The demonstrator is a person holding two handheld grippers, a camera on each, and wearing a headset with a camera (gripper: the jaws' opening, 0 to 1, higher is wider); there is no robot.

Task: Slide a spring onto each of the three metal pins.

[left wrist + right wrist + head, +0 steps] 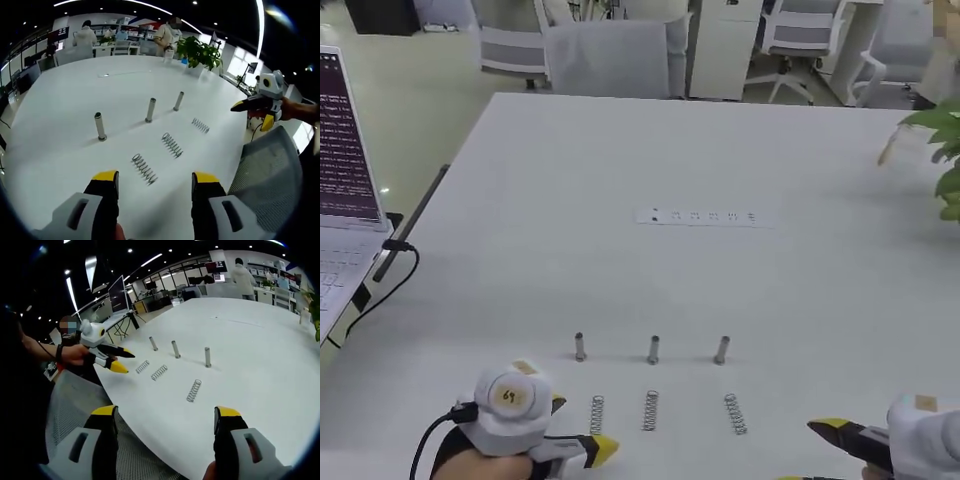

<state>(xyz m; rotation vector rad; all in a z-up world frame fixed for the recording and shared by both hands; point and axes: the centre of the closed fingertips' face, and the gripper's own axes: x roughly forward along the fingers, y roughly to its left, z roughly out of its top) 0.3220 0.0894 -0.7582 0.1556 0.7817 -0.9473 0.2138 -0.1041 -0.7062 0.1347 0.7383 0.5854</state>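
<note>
Head view: three pins (653,349), three springs (650,410); left gripper (155,176), right gripper (166,411) fingers (227,413) released.

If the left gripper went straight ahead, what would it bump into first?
Most likely the nearest spring, lying just ahead of the left gripper, though depth is hard to judge.

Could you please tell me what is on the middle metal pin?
Nothing: the short upright silver metal pin stands bare, nothing hidden. A coiled steel spring lies flat on the white table nearby.
</note>
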